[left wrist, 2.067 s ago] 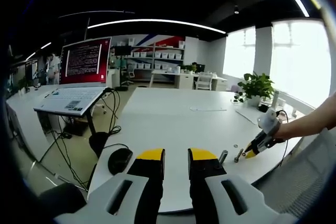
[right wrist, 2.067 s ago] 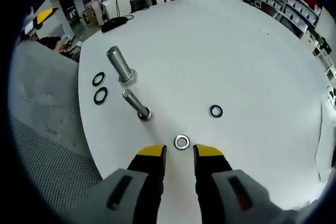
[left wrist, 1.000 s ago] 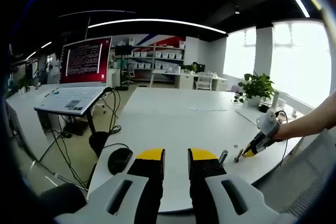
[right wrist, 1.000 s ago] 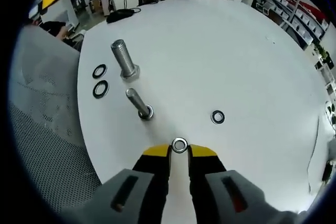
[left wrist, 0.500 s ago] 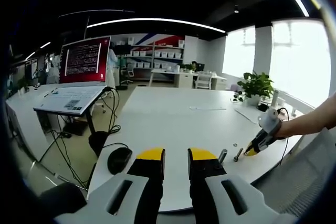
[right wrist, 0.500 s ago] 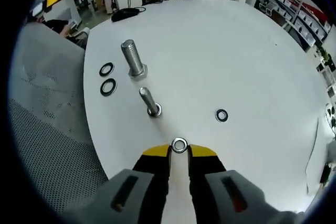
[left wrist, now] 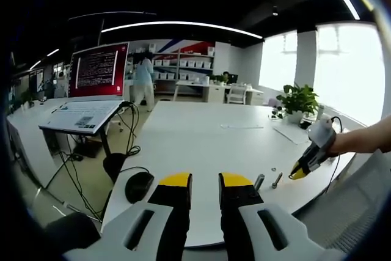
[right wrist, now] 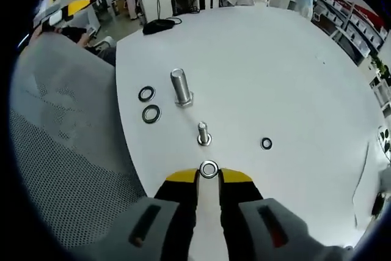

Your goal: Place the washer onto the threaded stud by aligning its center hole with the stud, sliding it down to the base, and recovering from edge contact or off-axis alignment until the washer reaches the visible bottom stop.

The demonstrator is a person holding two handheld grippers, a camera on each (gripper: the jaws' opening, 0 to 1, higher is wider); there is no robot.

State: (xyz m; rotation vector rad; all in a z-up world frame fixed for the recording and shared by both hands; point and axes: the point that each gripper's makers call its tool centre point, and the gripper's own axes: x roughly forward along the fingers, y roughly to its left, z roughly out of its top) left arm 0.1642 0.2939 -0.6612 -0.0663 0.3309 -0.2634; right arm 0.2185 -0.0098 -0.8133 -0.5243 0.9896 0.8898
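The right gripper (right wrist: 208,175) held a washer (right wrist: 209,169) pinched at its yellow tips, above the table (right wrist: 293,71) near its edge. Just ahead stood the thin stud (right wrist: 203,133), then a thicker bolt (right wrist: 181,87); two dark washers (right wrist: 148,104) lay beside them nearer the edge. The left gripper (left wrist: 205,180) hung off the table, jaws narrowly apart, holding nothing.

White round counter (left wrist: 201,142) with black computer mouse (left wrist: 139,187) at its edge, red-screened open laptop (left wrist: 98,71), green potted plant (left wrist: 297,100) by window.
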